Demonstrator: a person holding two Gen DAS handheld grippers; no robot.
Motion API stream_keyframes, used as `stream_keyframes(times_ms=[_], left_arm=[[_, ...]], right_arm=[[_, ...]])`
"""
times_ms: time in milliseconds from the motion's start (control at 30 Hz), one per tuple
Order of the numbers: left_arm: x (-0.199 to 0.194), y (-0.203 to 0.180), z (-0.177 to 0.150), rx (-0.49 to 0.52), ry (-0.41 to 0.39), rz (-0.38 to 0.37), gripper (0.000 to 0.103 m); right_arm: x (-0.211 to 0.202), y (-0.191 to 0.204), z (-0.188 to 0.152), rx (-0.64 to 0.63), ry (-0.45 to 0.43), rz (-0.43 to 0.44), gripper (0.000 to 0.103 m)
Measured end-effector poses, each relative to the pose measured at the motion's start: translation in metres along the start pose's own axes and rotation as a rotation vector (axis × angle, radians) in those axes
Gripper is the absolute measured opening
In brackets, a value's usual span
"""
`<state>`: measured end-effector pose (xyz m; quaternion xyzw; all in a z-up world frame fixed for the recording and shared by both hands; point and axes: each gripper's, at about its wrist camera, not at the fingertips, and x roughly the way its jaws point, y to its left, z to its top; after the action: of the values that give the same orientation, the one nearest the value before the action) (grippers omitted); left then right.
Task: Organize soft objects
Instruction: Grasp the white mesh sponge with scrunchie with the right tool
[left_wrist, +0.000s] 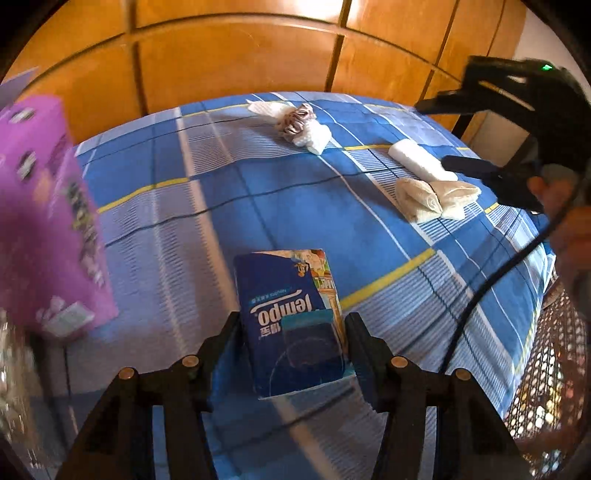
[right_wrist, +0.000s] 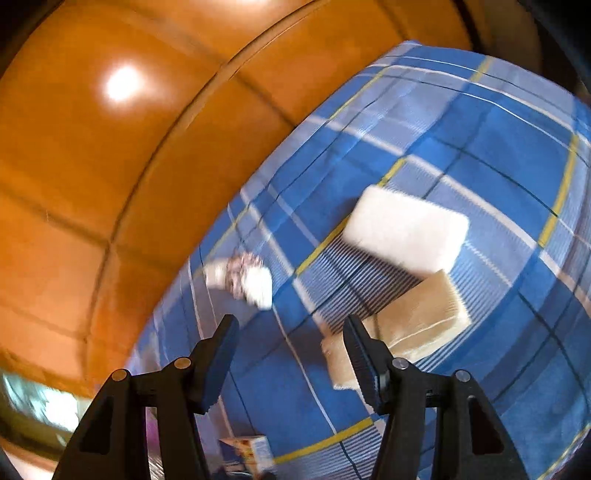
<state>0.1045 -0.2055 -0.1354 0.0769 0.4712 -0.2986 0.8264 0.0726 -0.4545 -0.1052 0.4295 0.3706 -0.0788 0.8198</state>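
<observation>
My left gripper (left_wrist: 291, 326) is shut on a dark blue Tempo tissue pack (left_wrist: 288, 295), pads pressing its two long sides, over the blue plaid bed sheet (left_wrist: 229, 177). Farther back lies a crumpled patterned cloth with white pieces (left_wrist: 297, 123). To the right are a white folded block (left_wrist: 417, 158) and a beige folded cloth (left_wrist: 432, 201). My right gripper (left_wrist: 445, 134) hovers over those two. In the right wrist view that gripper (right_wrist: 290, 330) is open and empty, with the white block (right_wrist: 406, 232) and beige cloth (right_wrist: 421, 325) just beyond its right finger.
A purple printed box (left_wrist: 48, 221) stands at the left edge of the bed, blurred. Orange wooden panels (left_wrist: 240, 55) rise behind the bed. A black cable (left_wrist: 491, 277) hangs from the right hand. A dark mesh surface (left_wrist: 546, 369) lies past the bed's right edge.
</observation>
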Motion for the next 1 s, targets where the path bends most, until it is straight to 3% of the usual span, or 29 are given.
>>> stream_keyframes(times_ms=[233,467,633,667,700,733,800,1000], left_arm=[[-0.004,0.005,-0.012,0.027,-0.081,-0.040,0.057],[-0.004,0.000,-0.020,0.082,-0.107,-0.014,0.057],[-0.003,0.001,-0.020,0.077,-0.114,-0.025,0.057],[-0.003,0.001,-0.020,0.076,-0.116,-0.027,0.057],[-0.003,0.001,-0.020,0.075,-0.118,-0.029,0.057],[-0.003,0.001,-0.020,0.075,-0.118,-0.030,0.057],[-0.002,0.003,-0.020,0.073,-0.122,-0.034,0.057],[0.001,0.004,-0.018,0.073,-0.125,-0.033,0.056]], right_arm=[[0.033,0.061,-0.018,-0.374,0.078,-0.172,0.059],[0.095,0.106,0.001,-0.656,0.120,-0.319,0.059],[0.136,0.118,0.015,-0.711,0.139,-0.418,0.059],[0.141,0.118,0.015,-0.707,0.152,-0.407,0.056],[0.146,0.117,0.014,-0.702,0.170,-0.384,0.038],[0.148,0.115,0.012,-0.697,0.184,-0.381,0.038],[0.138,0.116,0.007,-0.702,0.157,-0.365,0.031],[0.096,0.109,-0.031,-0.694,0.206,-0.308,0.031]])
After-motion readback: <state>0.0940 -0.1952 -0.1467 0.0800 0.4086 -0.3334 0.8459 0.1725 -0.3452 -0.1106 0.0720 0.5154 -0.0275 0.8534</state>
